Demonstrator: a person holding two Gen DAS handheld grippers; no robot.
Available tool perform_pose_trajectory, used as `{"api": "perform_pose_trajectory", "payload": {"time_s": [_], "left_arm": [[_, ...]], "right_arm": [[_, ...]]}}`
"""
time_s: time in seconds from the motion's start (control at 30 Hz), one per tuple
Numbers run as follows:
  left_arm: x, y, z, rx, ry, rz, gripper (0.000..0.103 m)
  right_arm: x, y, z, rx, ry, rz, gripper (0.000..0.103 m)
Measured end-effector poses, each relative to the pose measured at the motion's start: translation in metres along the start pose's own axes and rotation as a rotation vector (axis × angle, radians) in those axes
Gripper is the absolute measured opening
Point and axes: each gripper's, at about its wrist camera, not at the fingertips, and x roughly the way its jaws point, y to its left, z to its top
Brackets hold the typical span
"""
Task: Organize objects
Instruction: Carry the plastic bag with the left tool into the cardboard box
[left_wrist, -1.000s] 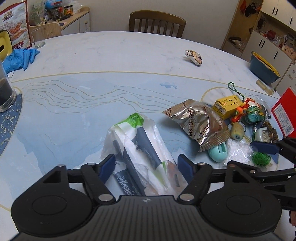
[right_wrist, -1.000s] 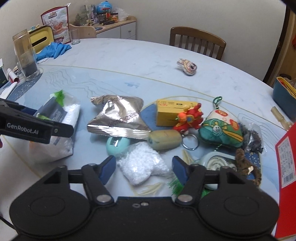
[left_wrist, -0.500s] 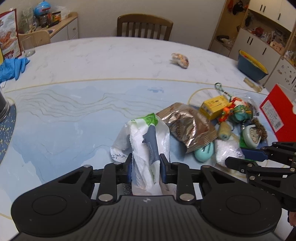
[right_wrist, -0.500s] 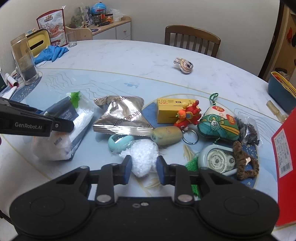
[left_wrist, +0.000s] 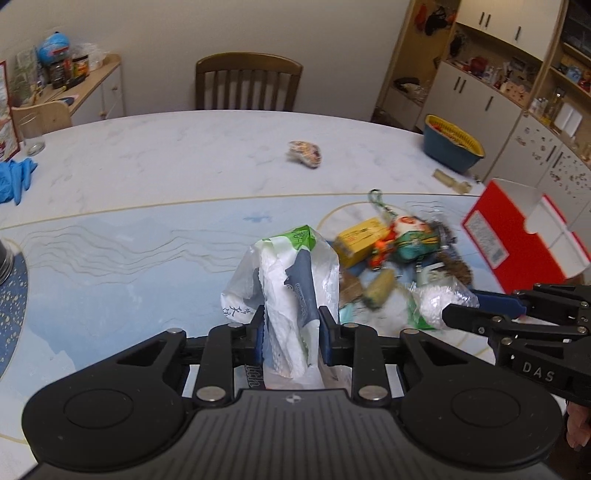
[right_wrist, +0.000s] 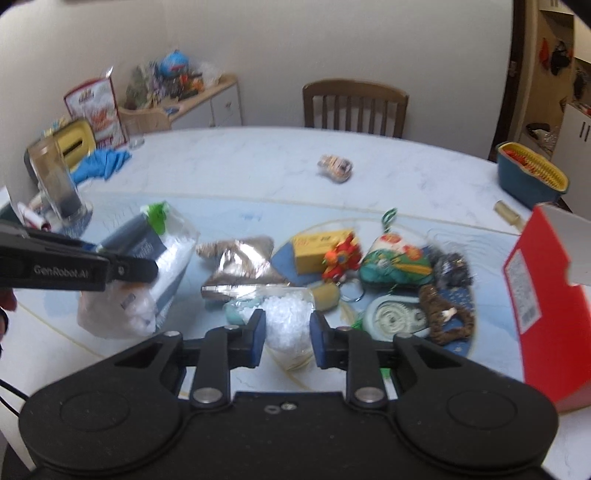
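Crinkled clear plastic marks both items in hand. Left gripper (left_wrist: 291, 334): jaws drawn in close on the tissue pack (left_wrist: 291, 280), a clear wrapper with white sheets and a grey-blue label; its lower end is pinched between the pads, and from the right wrist view the pack appears to be clear of the table (left_wrist: 147, 166) or nearly so. Right gripper (right_wrist: 284, 338): jaws likewise near together, clamped on the small bag of white pellets (right_wrist: 286, 321), held just above the clutter.

Just beyond lie the foil packet (right_wrist: 240, 266), yellow box (right_wrist: 317, 249), red-orange toy (right_wrist: 341, 260), green plush pouch (right_wrist: 395, 258), tape dispenser (right_wrist: 393, 319) and brown striped toy (right_wrist: 447, 314), all crowded together. An open red box (right_wrist: 546, 288) stands at the right edge of this group. A blue basket (right_wrist: 528, 177) sits near the far table edge.

Judgement: pickup complete on both sides; carrying is the step in hand. The next move calls for a chosen destination, probably the red box, and firm grips, since both wrappers are slack and could slip.
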Motion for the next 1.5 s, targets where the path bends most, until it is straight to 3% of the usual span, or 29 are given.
{"api": "perform_pose_trajectory", "payload": {"time_s": [0.3, 0.57, 1.07, 1.5], "left_arm": [[-0.015, -0.052, 0.02, 0.064, 0.003, -0.068, 0.027], [-0.01, -0.123, 0.043, 0.123, -0.007, -0.12, 0.027], [0.055, -0.288, 0.092, 0.19, 0.003, -0.183, 0.027], [0.122, -0.395, 0.121, 0.274, 0.058, -0.187, 0.027]], "right_arm": [[-0.052, -0.035, 0.011, 0.052, -0.074, -0.019, 0.024], [-0.088, -0.095, 0.011, 0.077, -0.129, -0.055, 0.024], [-0.114, -0.237, -0.004, 0.092, -0.132, -0.132, 0.024], [-0.107, -0.34, -0.011, 0.165, -0.102, -0.176, 0.024]]}}
